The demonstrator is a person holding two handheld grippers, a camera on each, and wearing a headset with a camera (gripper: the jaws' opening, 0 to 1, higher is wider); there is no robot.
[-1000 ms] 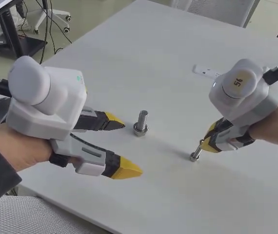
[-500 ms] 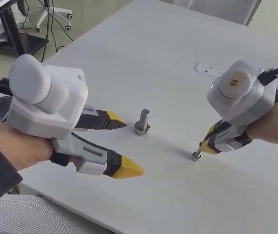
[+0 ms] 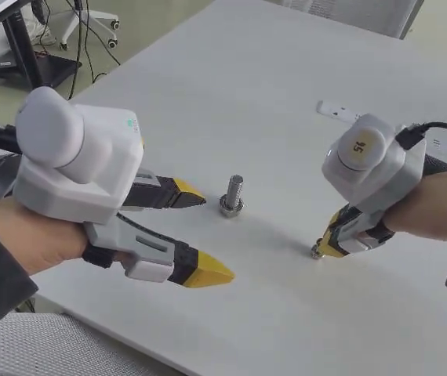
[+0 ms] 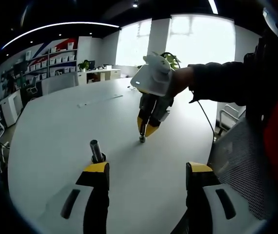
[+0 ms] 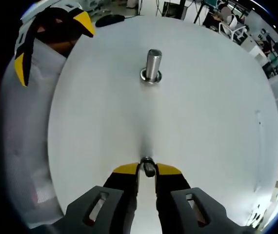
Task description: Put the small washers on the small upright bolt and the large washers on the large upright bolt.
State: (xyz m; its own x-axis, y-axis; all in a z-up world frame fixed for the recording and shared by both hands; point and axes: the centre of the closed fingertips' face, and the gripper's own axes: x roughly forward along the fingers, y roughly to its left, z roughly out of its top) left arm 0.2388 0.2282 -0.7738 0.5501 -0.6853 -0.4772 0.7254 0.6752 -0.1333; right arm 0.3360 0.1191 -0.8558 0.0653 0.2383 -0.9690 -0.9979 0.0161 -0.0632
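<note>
Yellow-tipped right claw (image 5: pixel 148 169) pinches the small bolt (image 3: pixel 316 251); left claw (image 4: pixel 148 168) gapes wide beside the large bolt (image 4: pixel 96 150).

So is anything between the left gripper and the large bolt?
Nothing visible. Only bare table lies between the open left gripper and the large bolt; the right gripper sits off to the side, shut on the small bolt.

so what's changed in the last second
The right gripper, shut on the small bolt, has tipped more upright and sunk lower over it, hiding most of its shaft. The left gripper stays open, and the large bolt stands where it was.
</note>
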